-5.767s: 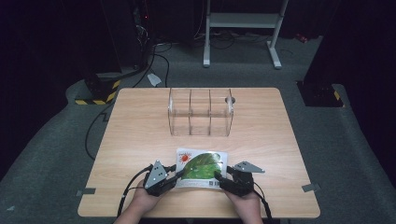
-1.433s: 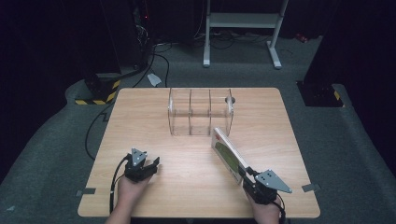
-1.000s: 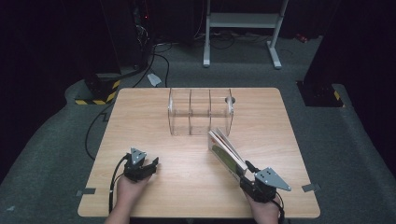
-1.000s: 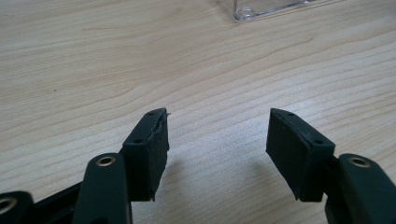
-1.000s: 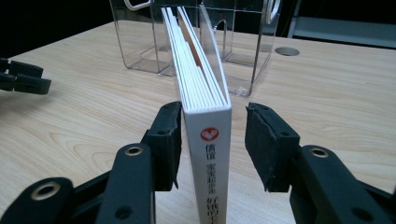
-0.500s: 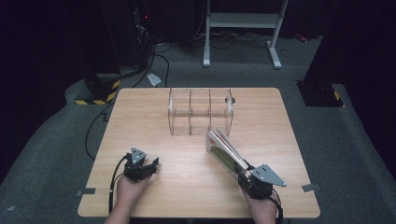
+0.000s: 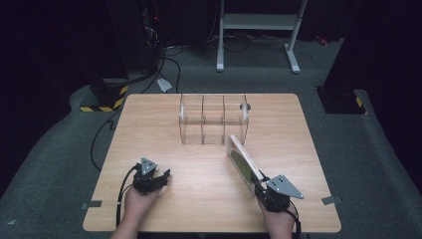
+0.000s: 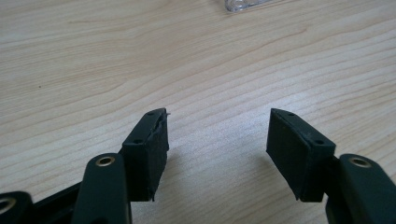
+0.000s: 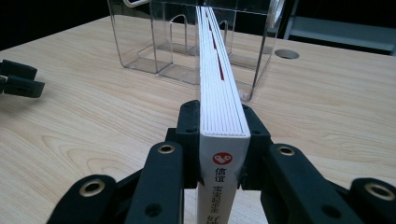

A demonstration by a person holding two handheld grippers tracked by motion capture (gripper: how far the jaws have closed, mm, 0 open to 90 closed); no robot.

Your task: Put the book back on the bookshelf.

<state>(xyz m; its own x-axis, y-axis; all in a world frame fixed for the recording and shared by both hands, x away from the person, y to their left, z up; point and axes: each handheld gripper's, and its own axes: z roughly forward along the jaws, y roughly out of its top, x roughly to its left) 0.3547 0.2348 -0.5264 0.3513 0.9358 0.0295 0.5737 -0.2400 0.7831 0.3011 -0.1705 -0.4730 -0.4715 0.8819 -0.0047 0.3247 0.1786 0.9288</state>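
Note:
A book [image 7: 243,162] with a green cover stands on its edge above the wooden table [image 7: 199,199], and my right gripper [image 7: 261,186] is shut on its spine end. Its jaws have just been closing on it. In the right gripper view the white page block [image 9: 219,88] runs away from my right gripper [image 9: 219,121] toward the clear organizer [image 9: 163,42]. The book's far end lies close to the right end of the organizer [image 7: 213,119]. My left gripper [image 7: 161,177] rests near the front left, open, with bare wood between its pads [image 8: 149,149].
A round cable hole [image 7: 244,106] sits behind the organizer's right end. A corner of the organizer [image 8: 243,4] shows far ahead of the left gripper. My left gripper [image 9: 18,79] lies far to the book's left. Dark floor, cables and a white stand surround the table.
The book, once flat at the front edge between both grippers, now stands on edge in the right gripper. Over the last second its far end swung left toward the organizer. The left hand stayed put.

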